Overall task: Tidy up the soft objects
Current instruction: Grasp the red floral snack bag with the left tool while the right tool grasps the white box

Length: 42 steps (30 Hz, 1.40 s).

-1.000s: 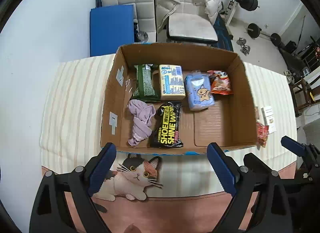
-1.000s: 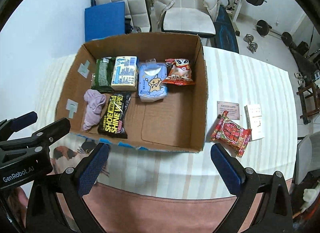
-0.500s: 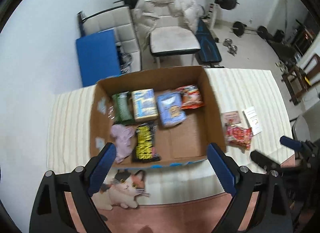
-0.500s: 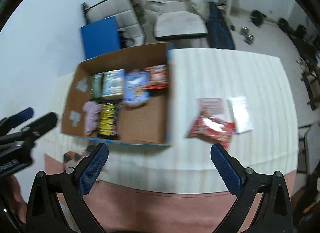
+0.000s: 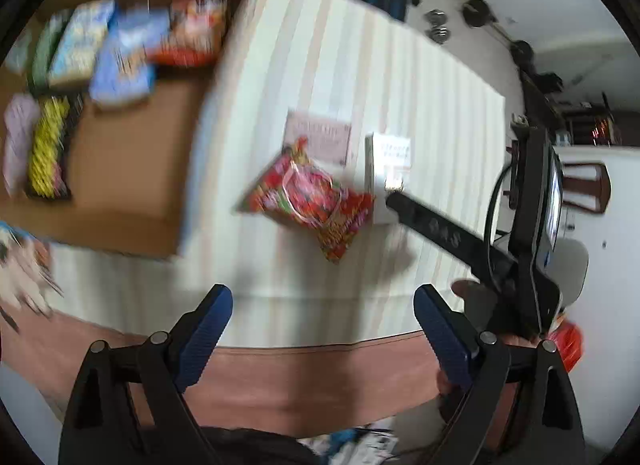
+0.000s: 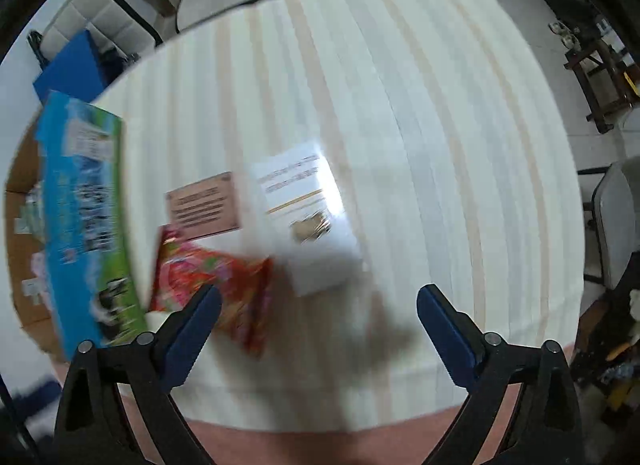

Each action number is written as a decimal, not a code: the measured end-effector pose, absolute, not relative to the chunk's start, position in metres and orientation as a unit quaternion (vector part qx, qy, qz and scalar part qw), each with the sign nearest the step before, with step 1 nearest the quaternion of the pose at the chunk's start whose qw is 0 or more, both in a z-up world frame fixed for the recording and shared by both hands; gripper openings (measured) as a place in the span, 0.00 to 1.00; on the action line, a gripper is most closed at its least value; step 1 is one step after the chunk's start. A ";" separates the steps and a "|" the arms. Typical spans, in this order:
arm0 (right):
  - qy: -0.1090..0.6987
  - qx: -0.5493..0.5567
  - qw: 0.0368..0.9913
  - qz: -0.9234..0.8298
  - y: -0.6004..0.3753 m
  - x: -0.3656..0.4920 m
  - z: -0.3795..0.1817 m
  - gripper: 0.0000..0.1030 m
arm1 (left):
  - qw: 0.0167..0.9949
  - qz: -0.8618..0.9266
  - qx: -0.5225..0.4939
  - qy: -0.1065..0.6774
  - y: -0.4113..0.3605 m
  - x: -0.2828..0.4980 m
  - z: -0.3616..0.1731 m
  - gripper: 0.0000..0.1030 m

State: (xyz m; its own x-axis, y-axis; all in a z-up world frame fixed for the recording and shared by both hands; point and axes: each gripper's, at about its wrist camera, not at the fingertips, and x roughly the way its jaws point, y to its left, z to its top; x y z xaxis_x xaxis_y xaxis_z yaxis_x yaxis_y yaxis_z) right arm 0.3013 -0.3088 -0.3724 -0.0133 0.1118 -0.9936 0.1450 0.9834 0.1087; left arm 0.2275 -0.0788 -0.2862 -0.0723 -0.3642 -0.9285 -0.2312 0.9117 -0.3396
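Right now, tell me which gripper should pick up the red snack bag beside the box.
Right. The right gripper is open with the red snack bag just ahead of its left finger. The left gripper, also open, sits farther back from the bag.

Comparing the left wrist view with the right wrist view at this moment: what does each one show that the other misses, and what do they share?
Only the left wrist view shows the open cardboard box's inside, with blurred packets along its far side, and the right gripper's black finger reaching near the white card.

Only the right wrist view shows the box's blue-and-green printed outer wall.

Both show the red crinkly snack packet, the pink card, the white card, the striped cream tablecloth, and open jaws.
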 end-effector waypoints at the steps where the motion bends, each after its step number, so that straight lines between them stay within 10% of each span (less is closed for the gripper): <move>1: 0.714 0.086 0.695 -0.008 -0.310 0.306 -0.381 0.94 | 0.643 -0.038 -0.211 0.735 -0.084 0.227 -0.296 0.90; 12: 0.717 0.024 0.696 0.033 -0.321 0.317 -0.423 0.63 | 0.610 0.041 -0.243 0.754 -0.120 0.227 -0.354 0.90; 31: 0.726 0.104 0.680 -0.024 -0.446 0.247 -0.442 0.63 | 0.573 0.154 -0.269 0.758 -0.125 0.277 -0.420 0.90; 36: 0.730 0.094 0.676 -0.023 -0.425 0.244 -0.442 0.62 | 0.603 0.116 -0.198 0.764 -0.148 0.288 -0.415 0.65; 42: 0.741 0.073 0.667 -0.015 -0.419 0.246 -0.441 0.60 | 0.620 0.018 -0.056 0.783 -0.200 0.272 -0.413 0.64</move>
